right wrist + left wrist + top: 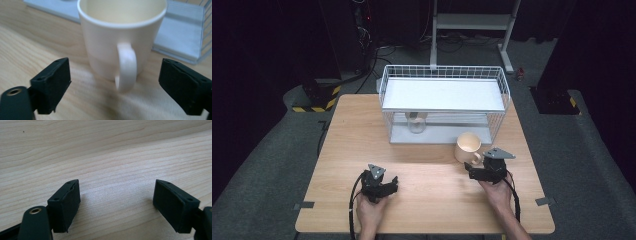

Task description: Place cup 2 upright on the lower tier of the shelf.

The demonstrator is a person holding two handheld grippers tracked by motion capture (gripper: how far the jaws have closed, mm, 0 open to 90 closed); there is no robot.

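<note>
A cream mug (468,146) stands upright on the wooden table (357,145), just in front of the wire rack's right half. In the right gripper view the mug (110,37) is close ahead, its handle (127,66) turned toward the camera. My right gripper (474,167) is open just short of the mug, and its jaws (115,68) stand wide on either side of the handle without touching it. My left gripper (391,186) rests low over the table's front left. It is open, with only bare wood between its jaws (116,195).
A white wire rack (444,95) with a flat white shelf on top stands at the table's far middle. A clear glass (416,122) sits on its lower level. The rack's pale base (175,32) lies right behind the mug. Dark floor and equipment surround the table.
</note>
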